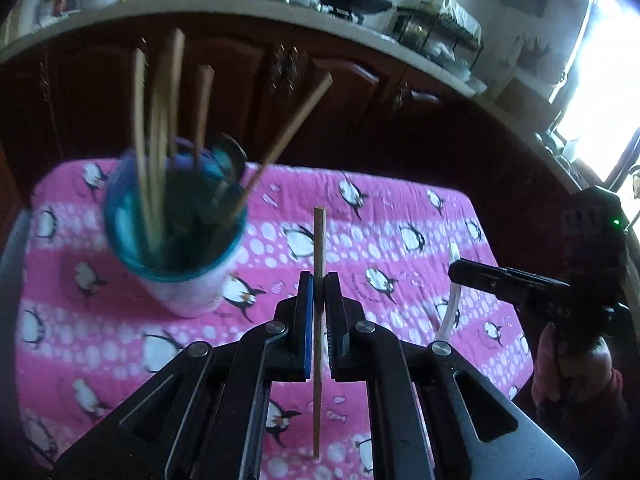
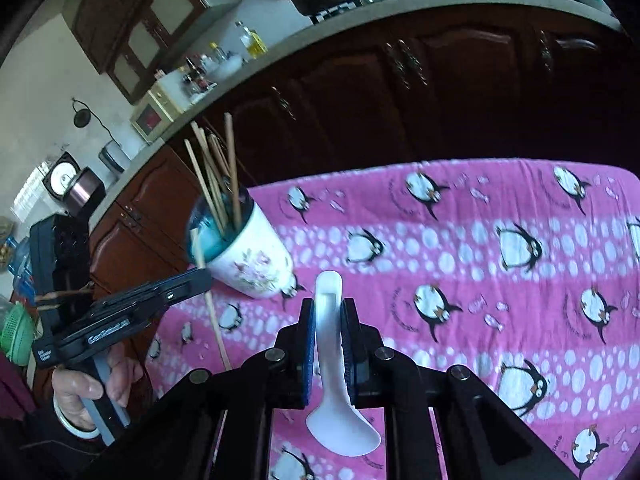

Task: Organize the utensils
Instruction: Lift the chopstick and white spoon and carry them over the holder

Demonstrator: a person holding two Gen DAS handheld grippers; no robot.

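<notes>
My left gripper (image 1: 319, 280) is shut on a single wooden chopstick (image 1: 319, 240), held upright above the pink penguin cloth (image 1: 400, 208). To its left stands a white floral cup with a blue inside (image 1: 176, 236), holding several chopsticks (image 1: 160, 120). My right gripper (image 2: 328, 308) is shut on the handle of a white plastic spoon (image 2: 328, 320), whose bowl hangs down toward the camera. In the right wrist view the cup (image 2: 248, 256) stands to the left, with the left gripper (image 2: 202, 276) and its chopstick (image 2: 216, 320) in front of it. The right gripper (image 1: 454, 268) and its spoon (image 1: 454, 304) show at the right of the left wrist view.
The cloth covers a table (image 2: 440, 184) in front of dark wooden cabinets (image 2: 360, 92). A counter (image 1: 240, 4) behind carries pots, bottles and a dish rack. A person's hand (image 2: 80, 392) grips the left tool's handle.
</notes>
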